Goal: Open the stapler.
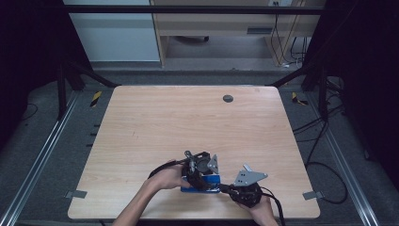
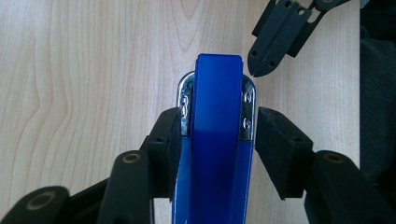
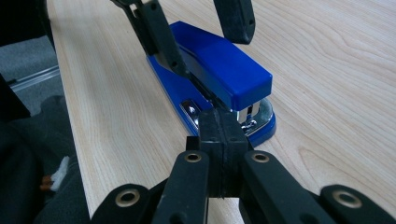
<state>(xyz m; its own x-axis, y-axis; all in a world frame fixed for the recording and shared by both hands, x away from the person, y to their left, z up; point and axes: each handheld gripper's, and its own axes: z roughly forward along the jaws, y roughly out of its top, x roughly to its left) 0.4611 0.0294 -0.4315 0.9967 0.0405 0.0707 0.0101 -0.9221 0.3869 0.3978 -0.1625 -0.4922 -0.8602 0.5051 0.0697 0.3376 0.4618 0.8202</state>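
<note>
One blue stapler lies low in the frame, near the table's front edge, with two grippers at it. The left gripper straddles it with jaws spread, one pad touching its side. The right gripper, jaws pressed together, points at the stapler's metal nose. A grey round cap sits upper centre.

Right hand-held gripper: jaws pressed together, nothing between them, tips just at the front end of the blue stapler. Stapler lies flat on the wood surface, metal nose toward the camera. Left hand-held gripper straddles the stapler from above, one jaw against its near side, the other over its far side.
</note>
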